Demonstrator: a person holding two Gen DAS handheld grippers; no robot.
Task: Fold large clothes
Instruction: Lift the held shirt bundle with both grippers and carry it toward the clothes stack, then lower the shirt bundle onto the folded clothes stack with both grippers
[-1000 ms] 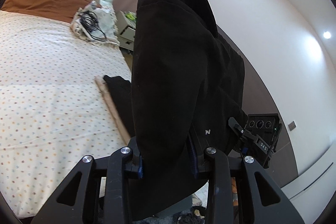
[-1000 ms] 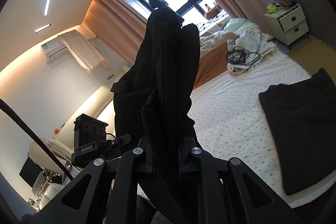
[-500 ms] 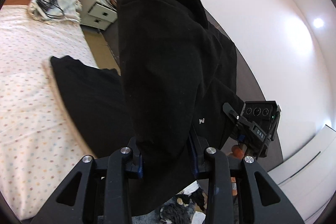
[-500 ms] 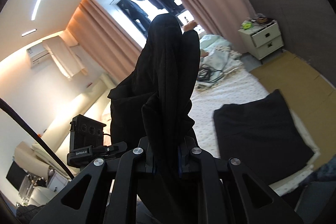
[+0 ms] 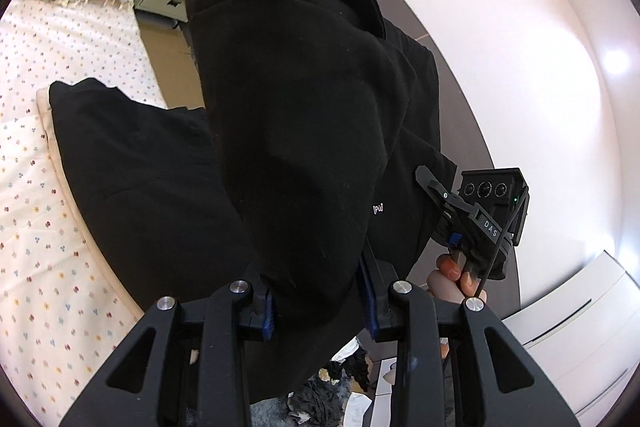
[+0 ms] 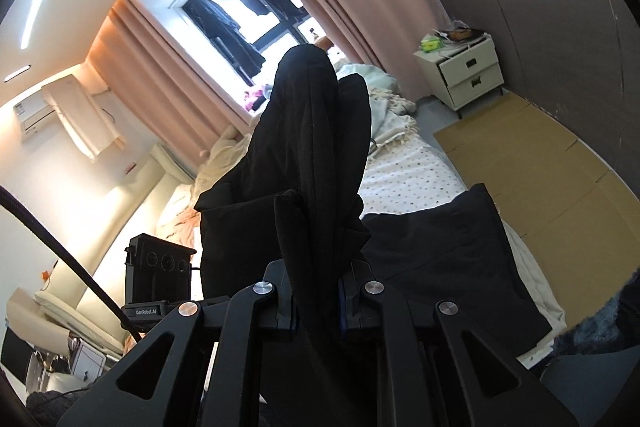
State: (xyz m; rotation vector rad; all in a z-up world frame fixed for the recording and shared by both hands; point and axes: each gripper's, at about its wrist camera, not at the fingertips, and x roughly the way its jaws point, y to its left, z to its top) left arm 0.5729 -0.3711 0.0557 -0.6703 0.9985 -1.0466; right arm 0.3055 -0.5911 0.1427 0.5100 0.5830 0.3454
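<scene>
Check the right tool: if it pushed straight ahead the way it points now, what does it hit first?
The black garment it already clamps, which rises right in front of the right tool. Past that cloth the line seems to run toward the bed, though depth there is hard to judge.

Two hand-held grippers: left hand-held gripper (image 5: 316,311), right hand-held gripper (image 6: 318,307). Two black garments: one held garment (image 5: 304,107), one folded garment (image 6: 448,267) at 3 o'clock. One bed (image 6: 404,179). One nightstand (image 6: 468,71), two drawers.
</scene>
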